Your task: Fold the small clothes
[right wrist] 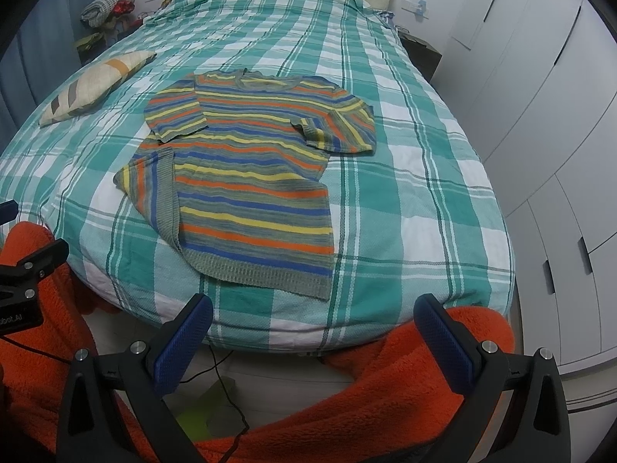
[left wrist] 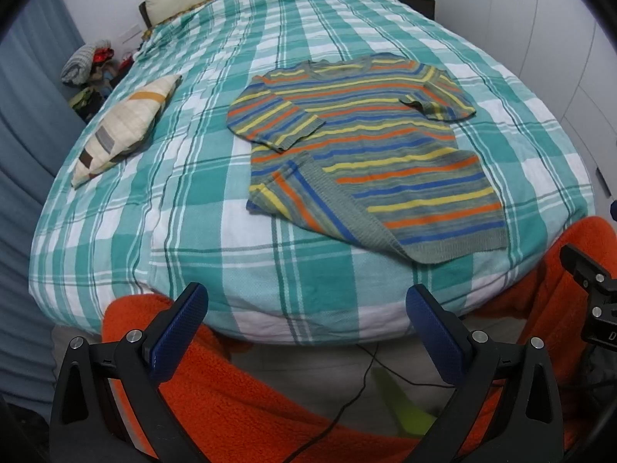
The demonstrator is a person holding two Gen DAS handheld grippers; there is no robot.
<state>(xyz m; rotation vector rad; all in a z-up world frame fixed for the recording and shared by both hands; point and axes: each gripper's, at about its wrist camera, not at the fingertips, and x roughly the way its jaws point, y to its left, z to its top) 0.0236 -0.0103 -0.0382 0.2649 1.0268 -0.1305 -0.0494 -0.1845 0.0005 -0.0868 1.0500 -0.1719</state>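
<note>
Both sets of fingers stand wide apart and hold nothing: our left gripper and right gripper hover off the foot of the bed. Our striped sweater lies on the checked cover, sleeves laid inward and one lower corner turned over. We judge folding barely started, with the body folds left.

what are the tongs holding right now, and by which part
Nothing. Both the left tongs and right tongs are open and empty, short of the striped sweater.
</note>
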